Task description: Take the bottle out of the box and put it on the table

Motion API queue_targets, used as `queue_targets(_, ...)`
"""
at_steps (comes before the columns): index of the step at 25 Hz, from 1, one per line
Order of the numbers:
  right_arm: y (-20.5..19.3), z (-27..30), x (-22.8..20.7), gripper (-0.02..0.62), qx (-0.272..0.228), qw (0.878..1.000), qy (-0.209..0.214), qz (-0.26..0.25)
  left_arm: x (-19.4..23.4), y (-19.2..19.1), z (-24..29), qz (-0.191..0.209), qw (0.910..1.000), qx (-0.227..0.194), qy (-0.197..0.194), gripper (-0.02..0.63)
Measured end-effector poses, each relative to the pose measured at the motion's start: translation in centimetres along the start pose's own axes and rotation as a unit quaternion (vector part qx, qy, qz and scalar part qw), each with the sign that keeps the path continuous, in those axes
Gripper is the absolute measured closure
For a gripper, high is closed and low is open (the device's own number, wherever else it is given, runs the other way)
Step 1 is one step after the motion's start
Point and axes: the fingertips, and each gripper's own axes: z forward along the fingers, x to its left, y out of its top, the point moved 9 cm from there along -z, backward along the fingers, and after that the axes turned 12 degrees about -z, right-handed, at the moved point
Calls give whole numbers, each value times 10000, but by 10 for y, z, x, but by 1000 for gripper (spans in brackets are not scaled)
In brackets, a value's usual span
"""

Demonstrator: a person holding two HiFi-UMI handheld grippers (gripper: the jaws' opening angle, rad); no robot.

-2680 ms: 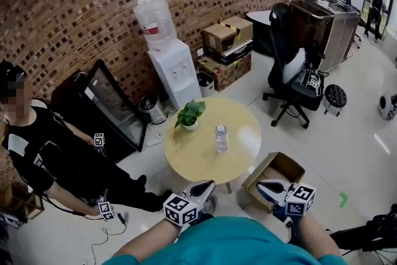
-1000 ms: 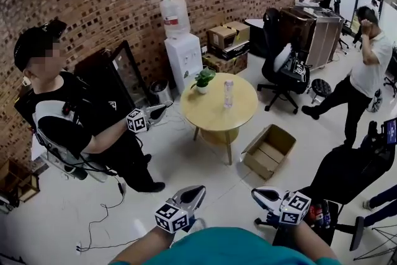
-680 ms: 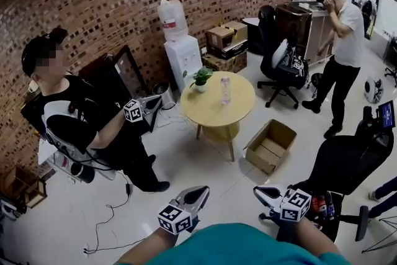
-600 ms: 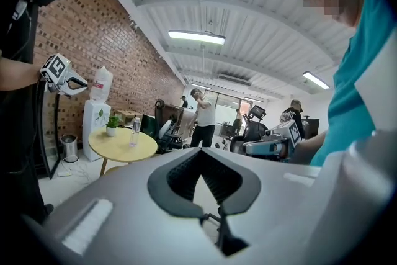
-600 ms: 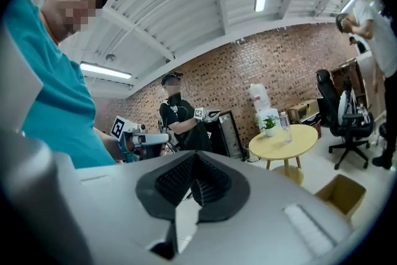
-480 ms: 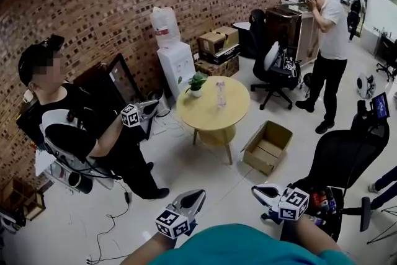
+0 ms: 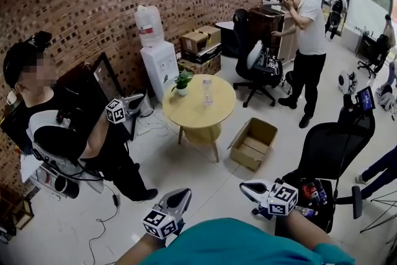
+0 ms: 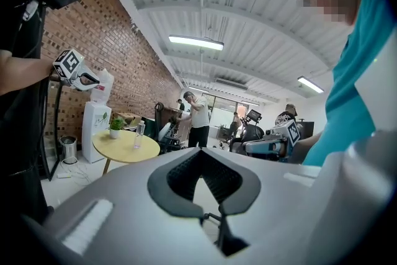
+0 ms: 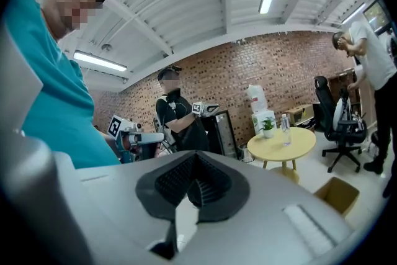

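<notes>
A clear plastic bottle [image 7: 207,91] stands upright on the round yellow table [image 7: 200,113], next to a small potted plant [image 7: 182,81]. The open cardboard box [image 7: 253,143] sits on the floor to the table's right, and nothing shows inside it. My left gripper [image 7: 183,196] and right gripper [image 7: 244,186] are held close to my body, far from the table, both shut and empty. The left gripper view shows its shut jaws [image 8: 201,174] with the bottle [image 8: 139,133] far off. In the right gripper view the jaws [image 9: 193,180] are shut, with the bottle [image 9: 285,130] and box [image 9: 338,194] in the distance.
A person in black [image 7: 74,133] holding marker-cube grippers stands at the left. A person in a white shirt [image 7: 307,46] stands behind the box. A black office chair [image 7: 332,155] is close at my right. A water dispenser [image 7: 155,53] and stacked cartons [image 7: 200,46] line the brick wall.
I have backed away: table, bottle and box now sit farther off and more to the left in the head view. Both grippers stayed shut near my body. The white-shirted person walked closer.
</notes>
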Motion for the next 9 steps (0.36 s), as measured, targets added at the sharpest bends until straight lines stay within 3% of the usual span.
queue_targets(9,1,-1,1,595,-3,10000,-60,-32,4,0,-2,-39,10000,-32,-11,606)
